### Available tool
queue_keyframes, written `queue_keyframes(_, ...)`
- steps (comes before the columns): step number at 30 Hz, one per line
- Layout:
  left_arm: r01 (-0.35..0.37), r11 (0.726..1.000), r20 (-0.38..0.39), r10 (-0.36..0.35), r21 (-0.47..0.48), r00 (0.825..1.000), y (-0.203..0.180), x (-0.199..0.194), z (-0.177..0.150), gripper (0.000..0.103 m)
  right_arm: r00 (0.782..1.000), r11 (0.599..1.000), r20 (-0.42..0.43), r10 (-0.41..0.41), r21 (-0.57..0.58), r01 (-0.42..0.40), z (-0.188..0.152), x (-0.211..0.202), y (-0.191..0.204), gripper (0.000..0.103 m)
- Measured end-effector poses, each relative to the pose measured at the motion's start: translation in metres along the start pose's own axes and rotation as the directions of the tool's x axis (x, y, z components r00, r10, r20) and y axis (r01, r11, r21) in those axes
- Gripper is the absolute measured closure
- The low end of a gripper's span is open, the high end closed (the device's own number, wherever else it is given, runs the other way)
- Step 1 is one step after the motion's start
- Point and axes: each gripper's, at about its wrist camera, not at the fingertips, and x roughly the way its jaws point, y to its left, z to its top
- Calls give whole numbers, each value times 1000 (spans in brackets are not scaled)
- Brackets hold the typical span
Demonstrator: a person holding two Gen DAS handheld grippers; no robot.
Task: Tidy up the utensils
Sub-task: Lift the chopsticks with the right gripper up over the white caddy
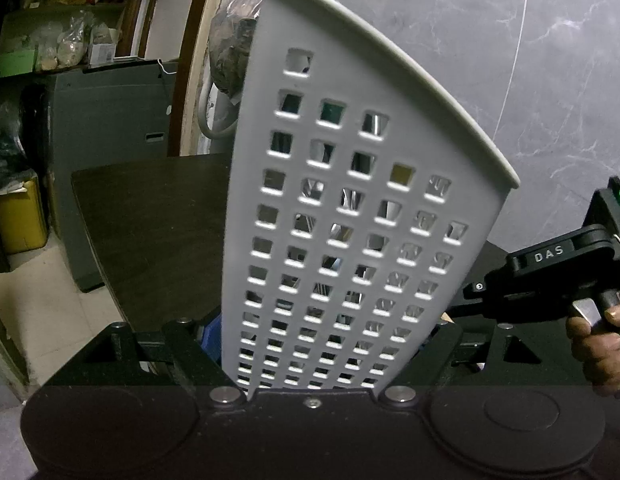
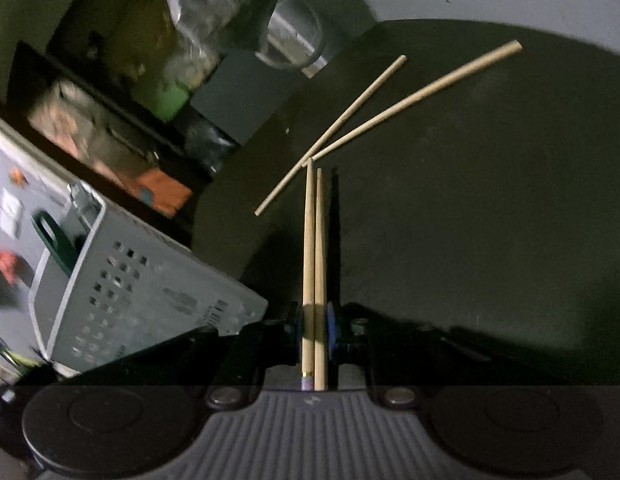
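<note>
The left gripper [image 1: 310,344] is clamped on a perforated grey utensil caddy [image 1: 349,208]. Only the right wrist view shows the right gripper [image 2: 314,336] pinching two chopsticks [image 2: 313,260], and two loose chopsticks [image 2: 389,108] on the dark table [image 2: 469,220].

Grey marbled wall [image 1: 489,40], pale tiled floor [image 1: 42,300], cluttered shelves [image 1: 58,40], dim light.

The utensil caddy [image 1: 361,208] filling the centre of the left wrist view is pale grey-white, pierced by a grid of small square holes. In the right wrist view, four chopsticks are light tan wood: two held ones [image 2: 313,264] at centre, one with a gold band and lilac end, two loose ones [image 2: 373,108] on the dark brown table [image 2: 469,220]. A dark green handle [image 2: 54,240] shows at left.
</note>
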Motion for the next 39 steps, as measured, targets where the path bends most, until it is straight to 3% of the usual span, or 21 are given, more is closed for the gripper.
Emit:
queue_keyframes(9,-1,1000,-1,1,2,1000,0,0,0,22,974,961,95,207,167,-221,-16,0,-32,90)
queue_keyframes(15,-1,1000,-1,1,5,1000,0,0,0,22,947,939,172,271,167,-299,-17,-10,-30,89)
queue_keyframes(22,2,1000,-2,-2,-5,1000,0,-1,0,22,886,920,291,361,46,-389,-3,-40,6,89)
queue_keyframes(27,-2,1000,-5,2,-10,1000,0,-3,1,22,832,898,342,436,-98,-430,18,-53,47,89)
queue_keyframes(31,-3,1000,-4,3,-8,1000,1,-3,2,22,777,864,380,501,-181,-469,32,-52,77,89)
queue_keyframes(36,-2,1000,-5,2,-4,1000,1,-3,2,22,738,842,406,539,-245,-481,41,-33,104,89)
queue_keyframes(39,1,1000,-4,-1,-4,1000,2,-3,1,22,728,842,422,540,-256,-475,42,-19,108,89)
